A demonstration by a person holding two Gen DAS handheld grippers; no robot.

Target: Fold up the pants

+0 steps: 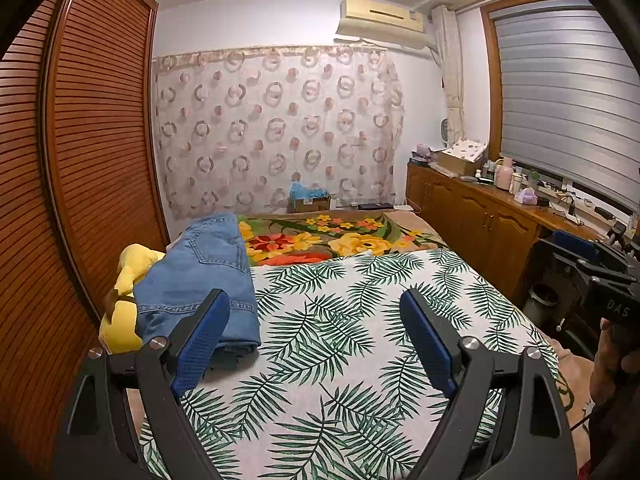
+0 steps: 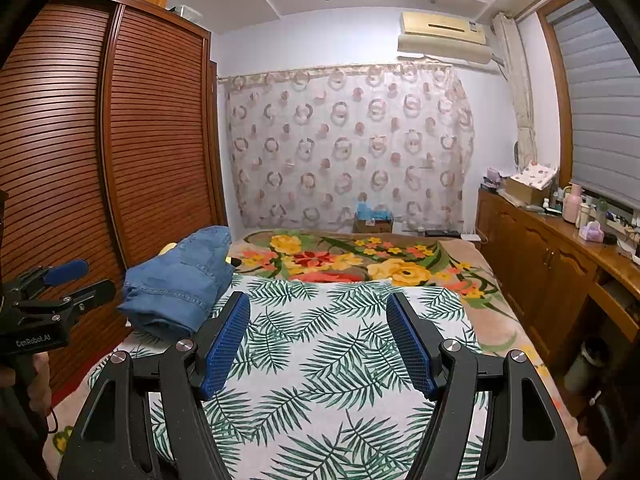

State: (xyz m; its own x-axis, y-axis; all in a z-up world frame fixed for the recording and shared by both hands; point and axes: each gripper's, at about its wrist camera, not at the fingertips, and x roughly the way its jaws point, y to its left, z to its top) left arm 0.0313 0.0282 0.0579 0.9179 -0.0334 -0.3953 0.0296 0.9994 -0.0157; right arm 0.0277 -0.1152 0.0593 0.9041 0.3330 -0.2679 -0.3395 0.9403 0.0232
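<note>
- Left gripper: jaws wide apart, nothing between the blue pads. Hovers over the leaf-print sheet, pointing slightly down toward the far wall.
- Right gripper: jaws also apart, a bit narrower than the left, empty. Same pose, above the same sheet.
- Each gripper shows in the other's view: right one at the right edge of the left cam, with a hand on its handle; left one at the left edge of the right cam.
- Jeans: blue denim, already folded into a thick stack, lying at the left edge of the bed next to the wardrobe. Near end rests on the leaf sheet, far end reaches up alongside the floral blanket.
- Jeans sit just left of and beyond the left gripper's left finger; from that cam the finger overlaps the denim edge, contact cannot be told. Right gripper is well apart from them.
- Yellow plush toy wedged between jeans and wardrobe, touching the denim, partly under it.
- Floral blanket covers the far half of the bed; the leaf sheet lies on the near half.
- Background: patterned curtain on the far wall, AC unit above it, wood cabinet with clutter along the right under a window blind.
</note>
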